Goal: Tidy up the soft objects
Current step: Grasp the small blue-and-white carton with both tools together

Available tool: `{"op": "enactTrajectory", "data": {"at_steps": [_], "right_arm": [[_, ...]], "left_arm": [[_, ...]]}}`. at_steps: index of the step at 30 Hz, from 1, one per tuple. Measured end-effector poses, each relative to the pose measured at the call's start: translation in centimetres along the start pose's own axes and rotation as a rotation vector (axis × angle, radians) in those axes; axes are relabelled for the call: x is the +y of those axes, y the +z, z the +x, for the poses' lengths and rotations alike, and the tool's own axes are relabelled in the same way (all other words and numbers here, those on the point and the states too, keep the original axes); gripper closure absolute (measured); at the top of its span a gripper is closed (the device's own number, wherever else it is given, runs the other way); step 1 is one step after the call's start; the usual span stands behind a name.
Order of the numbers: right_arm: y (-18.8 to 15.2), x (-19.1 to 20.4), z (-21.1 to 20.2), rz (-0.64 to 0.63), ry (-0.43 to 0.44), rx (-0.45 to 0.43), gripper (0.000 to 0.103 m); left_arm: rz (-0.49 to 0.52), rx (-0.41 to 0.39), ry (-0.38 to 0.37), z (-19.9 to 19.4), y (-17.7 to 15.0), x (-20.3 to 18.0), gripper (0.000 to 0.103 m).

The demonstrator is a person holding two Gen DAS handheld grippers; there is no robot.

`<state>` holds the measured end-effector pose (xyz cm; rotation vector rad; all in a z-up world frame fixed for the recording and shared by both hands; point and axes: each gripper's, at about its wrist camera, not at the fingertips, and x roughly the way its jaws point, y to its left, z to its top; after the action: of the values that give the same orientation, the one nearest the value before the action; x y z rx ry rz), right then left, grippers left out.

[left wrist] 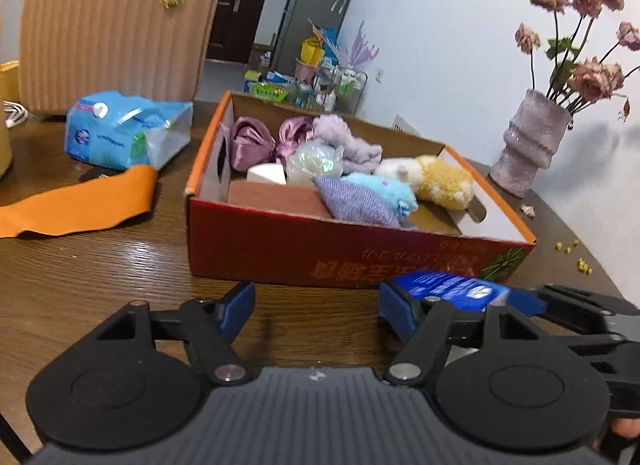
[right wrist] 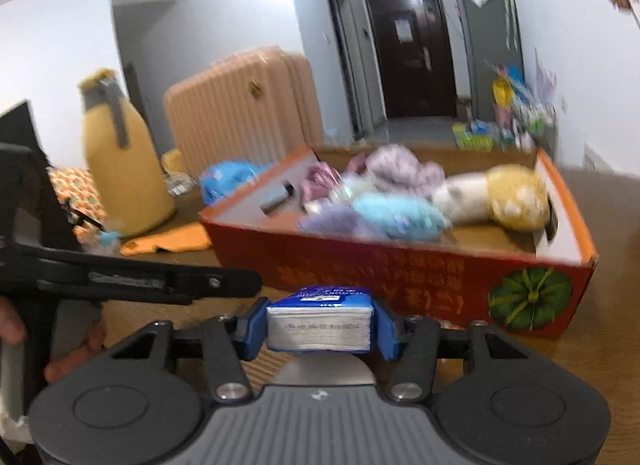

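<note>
Clamping a tissue pack [right wrist: 318,323] just before the red box [right wrist: 400,277], the right gripper [right wrist: 319,325] is seen closed, while the left gripper [left wrist: 316,311] is held wide and empty. If carried low, the pack could be knocked loose against the box's near wall.

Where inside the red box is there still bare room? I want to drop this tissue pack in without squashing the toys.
The red box has a bare floor strip along its near right wall, beside the yellow plush and blue plush. The far left, around the satin bows and purple cloth, is crowded. The right claw holds the tissue pack just before the box.
</note>
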<state>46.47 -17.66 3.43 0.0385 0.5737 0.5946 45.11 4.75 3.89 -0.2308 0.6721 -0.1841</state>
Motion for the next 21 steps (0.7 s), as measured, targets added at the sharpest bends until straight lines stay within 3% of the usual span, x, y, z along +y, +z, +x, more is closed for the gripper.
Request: {"op": "enactTrajectory", "data": {"at_steps": [2, 7, 11, 13, 14, 18, 21], "right_arm": [[-0.2, 1.6, -2.2, -0.058, 0.054, -0.012, 0.05], [-4.3, 5.7, -6.0, -0.148, 0.213, 0.099, 0.049], [-8.3, 7.0, -7.7, -0.186, 0.237, 0.149, 0.049], [-9.5, 6.8, -8.6, -0.194, 0.205, 0.168, 0.046], [-9.7, 6.5, -9.2, -0.177, 0.174, 0.156, 0.038], [-9.3, 4.0, -11.5, -0.069, -0.046, 0.105, 0.033], [-9.1, 3.1, -13.1, 0.039, -0.028, 0.062, 0.033]], "left_arm": [[-0.002, -0.024, -0.004, -1.8, -0.5, 0.0, 0.031], [-0.056, -0.013, -0.031, -5.9, -3.9, 0.9, 0.03], [-0.038, 0.036, -0.013, -7.9, -7.5, 0.8, 0.03], [-0.04, 0.053, -0.034, -8.7, -8.7, 0.8, 0.03], [-0.042, 0.059, -0.047, -9.1, -9.1, 0.7, 0.03], [-0.061, 0.07, -0.106, -10.3, -10.3, 0.4, 0.03], [-0.077, 0.069, -0.148, -10.9, -10.7, 0.1, 0.031]]}}
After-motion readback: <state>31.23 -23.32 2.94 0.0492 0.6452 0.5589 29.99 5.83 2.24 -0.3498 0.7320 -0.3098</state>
